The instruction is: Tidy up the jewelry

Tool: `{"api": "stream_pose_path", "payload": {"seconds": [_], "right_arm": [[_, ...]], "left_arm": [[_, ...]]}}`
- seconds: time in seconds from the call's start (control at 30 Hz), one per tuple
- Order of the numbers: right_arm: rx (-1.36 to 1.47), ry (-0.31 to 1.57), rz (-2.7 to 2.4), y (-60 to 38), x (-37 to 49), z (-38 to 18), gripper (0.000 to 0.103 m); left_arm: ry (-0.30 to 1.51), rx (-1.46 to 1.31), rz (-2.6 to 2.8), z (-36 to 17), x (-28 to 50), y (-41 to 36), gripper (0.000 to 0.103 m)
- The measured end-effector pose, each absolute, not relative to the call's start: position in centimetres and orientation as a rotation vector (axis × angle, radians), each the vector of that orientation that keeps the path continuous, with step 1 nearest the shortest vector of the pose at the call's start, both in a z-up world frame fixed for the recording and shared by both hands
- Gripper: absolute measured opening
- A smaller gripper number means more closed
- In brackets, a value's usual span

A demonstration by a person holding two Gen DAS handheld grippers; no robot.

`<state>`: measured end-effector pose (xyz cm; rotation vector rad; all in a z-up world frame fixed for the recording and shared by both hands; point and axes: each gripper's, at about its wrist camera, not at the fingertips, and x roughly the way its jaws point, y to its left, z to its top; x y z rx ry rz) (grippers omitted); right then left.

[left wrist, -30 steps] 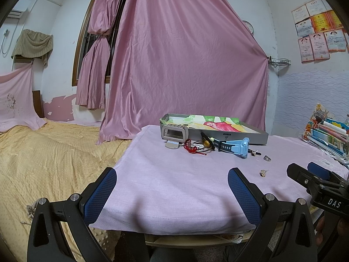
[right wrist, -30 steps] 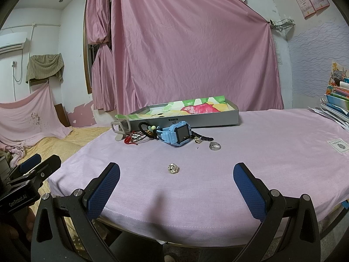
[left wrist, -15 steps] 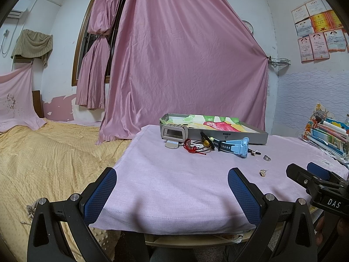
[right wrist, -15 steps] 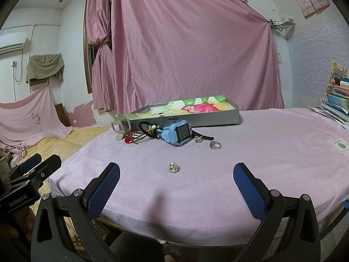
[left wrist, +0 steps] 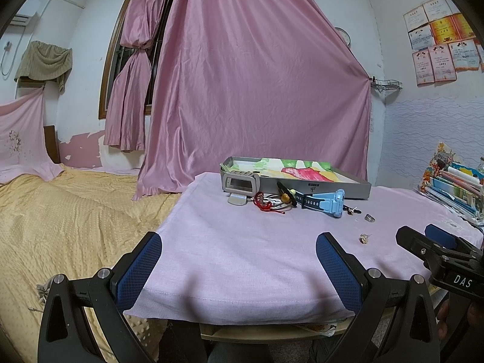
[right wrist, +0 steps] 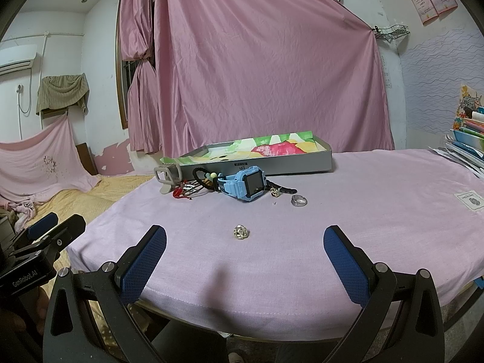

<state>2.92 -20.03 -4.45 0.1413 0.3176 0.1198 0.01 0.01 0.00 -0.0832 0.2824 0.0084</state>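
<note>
Right wrist view: our right gripper (right wrist: 245,243) hangs at the near edge of the table (right wrist: 378,211), jaws spread wide and holding nothing. Directly ahead, between the fingers' line of sight, lies a small sparkly ring (right wrist: 241,231), alone on the pink cloth and well apart from the rest.

Farther back, a loose cluster: blue watch (right wrist: 243,184), dark beaded bracelet (right wrist: 203,178), red cord piece (right wrist: 181,193), grey watch (right wrist: 166,175), a small charm (right wrist: 275,192) and a plain silver ring (right wrist: 299,201). Just behind them sits the grey tray (right wrist: 272,163) with bright patterned lining; nothing of the jewelry appears to be inside it.

Left wrist view: our left gripper (left wrist: 239,252) also waits at the table edge, jaws spread, empty.

Our reading: sorting has not begun; we are at the approach step. The sparkly ring looks the likeliest first pick for the right side. It is tiny and low on soft cloth, so the next move calls for a low, centred descent and a narrow pinch, then a carry over the cluster to the tray. Risk: fingertips snagging cloth or flicking the ring away
</note>
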Motion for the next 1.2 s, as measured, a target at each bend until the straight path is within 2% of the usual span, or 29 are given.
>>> {"api": "stream_pose_path", "payload": {"seconds": [0.47,1.2], "right_arm": [[0.141,0.296,0.093,-20.1,2.7,-4.9,0.102],[0.098,0.32,0.075,-22.7,6.8,-2.3,0.102]], "left_arm": [[0.284,-0.084,0.018,0.0,0.5,-0.1,0.102],[0.348,-0.101,-0.03,1.0,5.2,-0.6,0.102]]}}
